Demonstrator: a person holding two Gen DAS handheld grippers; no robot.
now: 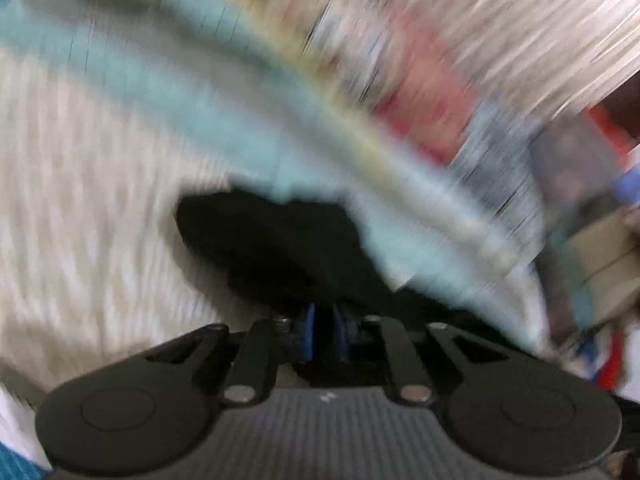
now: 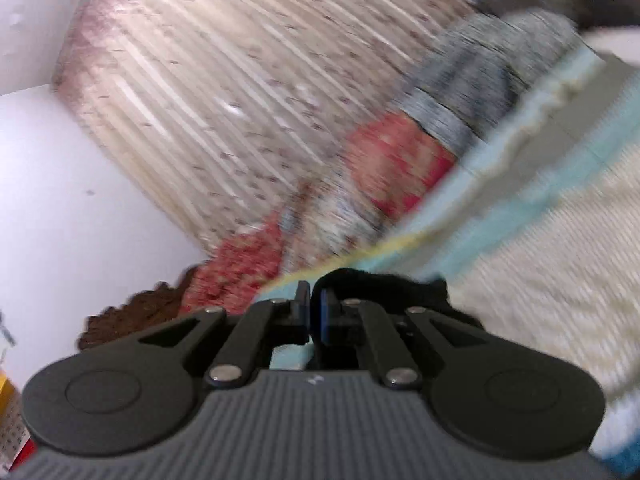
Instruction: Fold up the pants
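The pants (image 1: pixel 280 248) are black cloth, bunched just ahead of my left gripper (image 1: pixel 323 330) above a cream ribbed bedspread (image 1: pixel 80 200). The left jaws stand close together and the dark cloth runs into them, so they look shut on a fold of the pants. In the right wrist view another part of the black pants (image 2: pixel 384 284) drapes over the fingertips of my right gripper (image 2: pixel 316 312), which is shut on it. Both views are heavily blurred, and the rest of the pants is hidden.
The bedspread (image 2: pixel 540 280) has pale blue bands (image 1: pixel 180 92) along its edge. A large cream patterned bundle (image 2: pixel 224 92), red cloth (image 2: pixel 392 160) and grey cloth (image 2: pixel 476 80) lie beyond. A white wall (image 2: pixel 60 220) is at the left, and a cardboard box (image 1: pixel 608 256) at the right.
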